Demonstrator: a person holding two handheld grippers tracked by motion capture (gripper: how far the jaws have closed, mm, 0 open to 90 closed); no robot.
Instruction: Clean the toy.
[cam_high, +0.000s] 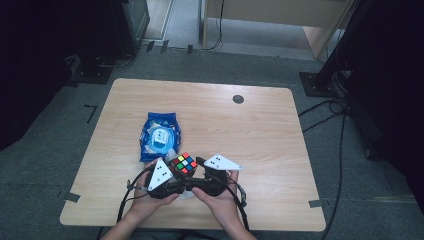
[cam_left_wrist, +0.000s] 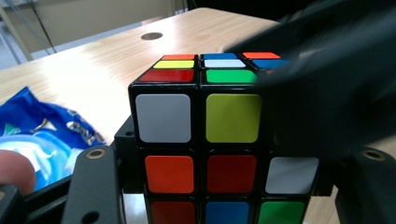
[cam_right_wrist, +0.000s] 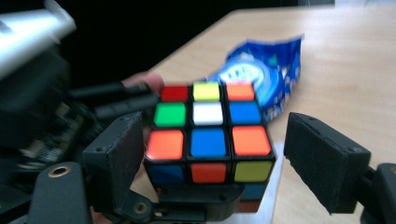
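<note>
Cube (cam_high: 183, 163): a scrambled colour puzzle, held up just above the near part of the table (cam_high: 260, 130), between our two hands. It sits squarely in the left gripper (cam_high: 172, 172), whose jaws stand fairly wide and are clamped on its lower layers; in the left gripper view the cube's (cam_left_wrist: 205, 140) face stands right in front of the camera, with a black jaw rising on each side of its lower rows.

Right gripper (cam_high: 200, 167): jaws spread wide, gripping nothing. In the right gripper view the cube (cam_right_wrist: 208, 133) lies between the two pads, but we see a gap on the right side and the left pad (cam_right_wrist: 119, 151) looks just off the cube's edge. No pressing that we can make out.

Key relation: the cube is dead ahead of the right jaws and centred between them, top layer level with the pads. A cube has no long axis, so what matters is that the pads line up flat with two opposite side faces; they look roughly square to them. We judge the right hand is best placed to close on the top layer and twist while the left holds the base.

Blue snack bag (cam_high: 159, 136) lies flat on the table just beyond the left hand, apart from the cube.
</note>
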